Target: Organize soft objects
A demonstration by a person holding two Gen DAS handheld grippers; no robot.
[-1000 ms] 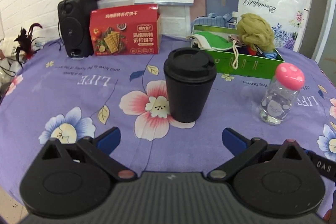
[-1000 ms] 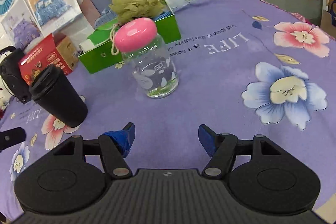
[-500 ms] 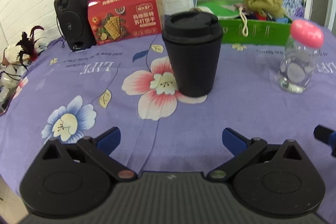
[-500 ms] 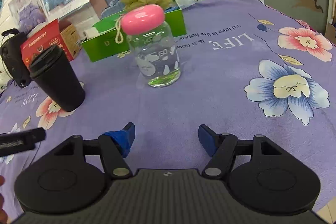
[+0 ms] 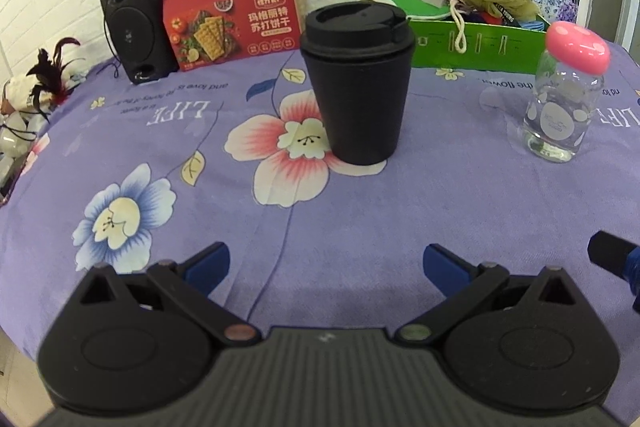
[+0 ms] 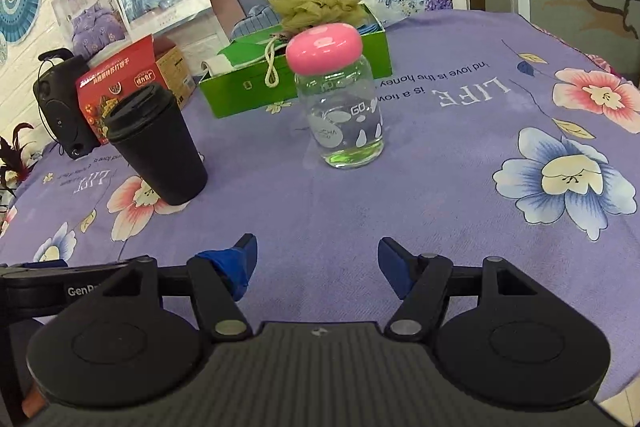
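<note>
Hovering low over the cloth, the left gripper (image 5: 326,265) has its blue-padded fingers (image 5: 208,263) spread wide with nothing between them, and the right gripper (image 6: 316,261) matches it: jaws apart, empty, one pad wrapped in loose blue tape. Neither touches anything.

Outward from the left fingers stands the black cup (image 5: 358,83), upright and lidded, a matte tapered shell, dead ahead. Outward from the right fingers sits the glass jar (image 6: 340,107), clear and smooth with white printed spots and a glossy pink domed lid, also upright. Both are hard things, so I judge them obstacles rather than targets.

The soft goods are farther back: the olive bath pouf (image 6: 316,1), a ruffled mesh ball, sits heaped on top of the green box (image 6: 248,87) at the far edge of the table (image 6: 460,187), its cream cord looping down over the box's front wall. More fabric lies in the box, too jumbled to name.

If the pouf needs settling, the sound approach looks like going around the jar, not over it, and pinching deep into the mesh, since those frills compress and slip. A light nip on the cord alone would likely just swing it. The purple floral tablecloth is soft and could snag a dragged finger.
</note>
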